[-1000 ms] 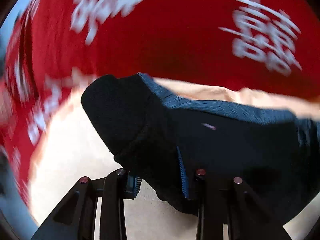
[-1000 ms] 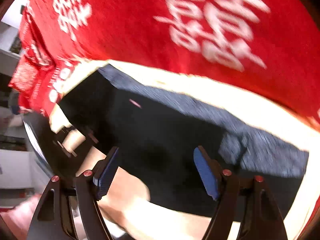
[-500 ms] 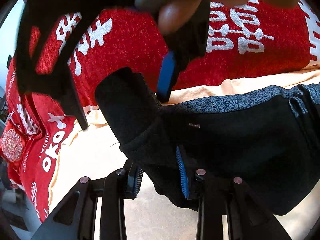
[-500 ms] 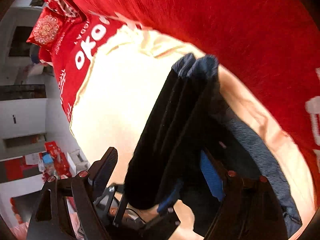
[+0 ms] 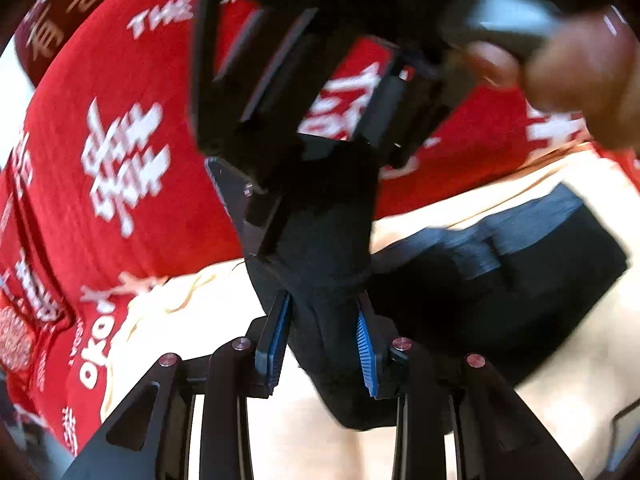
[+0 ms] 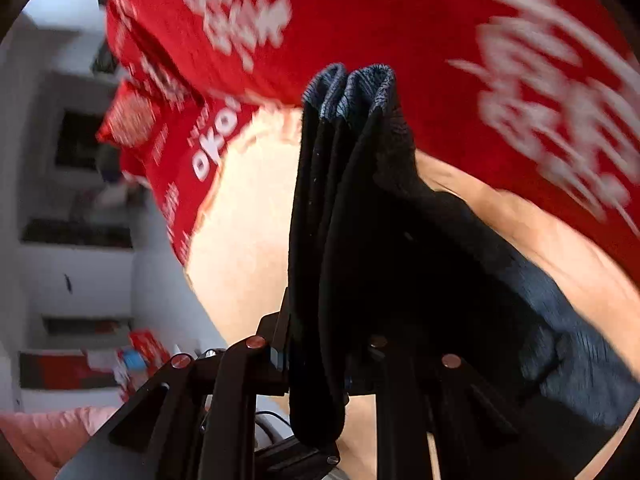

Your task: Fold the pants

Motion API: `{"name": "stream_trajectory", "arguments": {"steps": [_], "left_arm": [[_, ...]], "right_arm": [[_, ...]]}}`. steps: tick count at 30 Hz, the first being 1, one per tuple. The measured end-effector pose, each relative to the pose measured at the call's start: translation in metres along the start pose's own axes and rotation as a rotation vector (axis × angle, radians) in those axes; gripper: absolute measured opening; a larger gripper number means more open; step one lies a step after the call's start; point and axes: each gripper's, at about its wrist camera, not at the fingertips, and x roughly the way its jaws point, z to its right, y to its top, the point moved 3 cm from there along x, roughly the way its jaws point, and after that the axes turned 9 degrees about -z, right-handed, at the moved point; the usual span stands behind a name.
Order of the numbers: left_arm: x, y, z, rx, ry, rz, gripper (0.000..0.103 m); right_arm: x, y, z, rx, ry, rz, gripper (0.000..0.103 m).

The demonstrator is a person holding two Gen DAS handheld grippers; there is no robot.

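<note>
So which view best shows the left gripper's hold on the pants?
The left wrist view: both blue pads of the left gripper press a bunched fold of the dark pants. The right wrist view shows only the pants hanging between the right gripper's closing jaws.

Dark pants (image 5: 472,292) with grey-blue ribbed waistband, partly folded, one bunched end lifted off the cream surface.

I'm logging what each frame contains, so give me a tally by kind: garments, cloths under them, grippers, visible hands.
Dark pants: 1
Red printed cloth: 1
Cream cloth: 1
Grippers: 2, left gripper shut on the pants, right gripper closing with the pants between its fingers
Hand: 1
Total: 6
</note>
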Motion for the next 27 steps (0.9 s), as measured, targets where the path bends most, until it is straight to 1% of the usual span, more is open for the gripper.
{"name": "stream_trajectory", "arguments": {"steps": [2,4,6,7,9,12,14,16,19,22,23,24,25,27], "left_arm": [[-0.014,0.010,0.022,0.028,-0.033,0.016,0.033],[-0.028,0.021,0.052,0.064,-0.070,0.030,0.033],[-0.038,0.029,0.084,0.108,-0.100,0.042,0.033],[-0.040,0.032,0.102,0.133,-0.115,0.042,0.033],[-0.041,0.034,0.138,0.183,-0.131,0.029,0.033],[-0.033,0.029,0.192,0.266,-0.146,-0.002,0.033],[-0.020,0.022,0.224,0.319,-0.141,-0.034,0.033],[-0.005,0.014,0.245,0.347,-0.131,-0.078,0.033],[0.017,0.003,0.263,0.377,-0.106,-0.138,0.033],[0.026,-0.005,0.262,0.408,-0.066,-0.157,0.034],[0.027,-0.007,0.264,0.418,-0.059,-0.162,0.045],[0.027,-0.008,0.262,0.412,-0.078,-0.178,0.058],[0.026,-0.009,0.258,0.402,-0.097,-0.186,0.062],[0.019,-0.011,0.251,0.390,-0.106,-0.191,0.064]], "right_arm": [[-0.033,-0.032,0.020,0.031,0.025,0.066,0.019],[-0.055,-0.059,0.037,0.057,0.039,0.118,0.019],[-0.081,-0.092,0.063,0.100,0.062,0.174,0.019],[-0.086,-0.103,0.071,0.114,0.068,0.189,0.019],[-0.104,-0.135,0.101,0.162,0.079,0.219,0.019],[-0.108,-0.174,0.145,0.231,0.087,0.241,0.019],[-0.100,-0.195,0.174,0.283,0.101,0.245,0.019],[-0.087,-0.208,0.202,0.340,0.113,0.241,0.019],[-0.057,-0.218,0.236,0.392,0.111,0.221,0.019],[-0.041,-0.218,0.244,0.406,0.143,0.226,0.019],[-0.040,-0.219,0.247,0.409,0.150,0.229,0.020],[-0.039,-0.220,0.249,0.418,0.153,0.233,0.020],[-0.039,-0.221,0.250,0.424,0.158,0.231,0.020],[-0.044,-0.225,0.254,0.431,0.165,0.231,0.021]]}}
